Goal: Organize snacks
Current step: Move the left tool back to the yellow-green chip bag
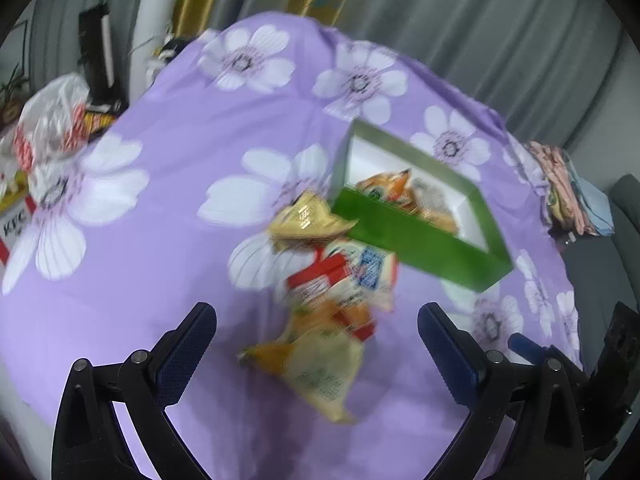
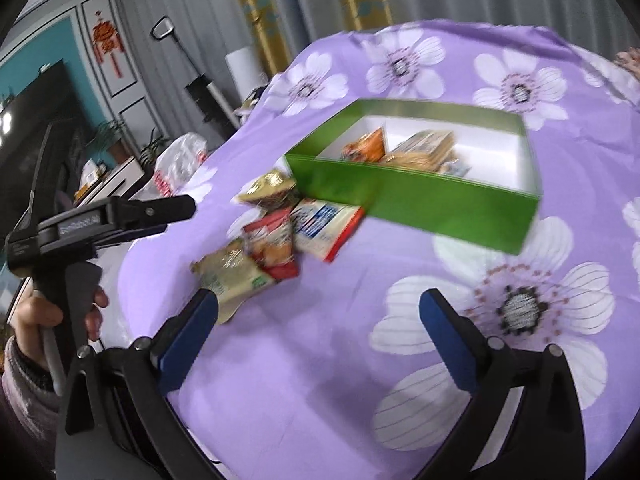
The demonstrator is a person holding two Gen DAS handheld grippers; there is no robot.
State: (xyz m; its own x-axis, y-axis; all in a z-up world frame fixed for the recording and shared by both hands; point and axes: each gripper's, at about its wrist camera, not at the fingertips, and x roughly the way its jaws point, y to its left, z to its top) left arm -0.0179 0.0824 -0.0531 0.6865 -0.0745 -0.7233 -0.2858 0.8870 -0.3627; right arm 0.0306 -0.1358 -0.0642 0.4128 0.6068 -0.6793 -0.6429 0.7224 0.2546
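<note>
A green box (image 1: 416, 240) (image 2: 420, 200) with a white inside stands on the purple flowered cloth and holds an orange packet (image 2: 366, 146) and other snacks. Beside its near corner lies a loose pile: a gold packet (image 1: 306, 220) (image 2: 270, 188), a red-and-white packet (image 1: 344, 276) (image 2: 320, 228), a red snack bag (image 2: 272, 246) and a pale yellow bag (image 1: 316, 368) (image 2: 228, 276). My left gripper (image 1: 316, 344) hangs open just short of the pile, the yellow bag lying between its fingers. My right gripper (image 2: 318, 332) is open over bare cloth, nothing between its fingers.
A white plastic bag (image 1: 56, 120) (image 2: 180, 160) sits at the table's left edge. Folded cloths (image 1: 568, 188) lie at the right edge. Grey curtains hang behind. The left gripper's body and the hand (image 2: 36, 312) holding it fill the left of the right wrist view.
</note>
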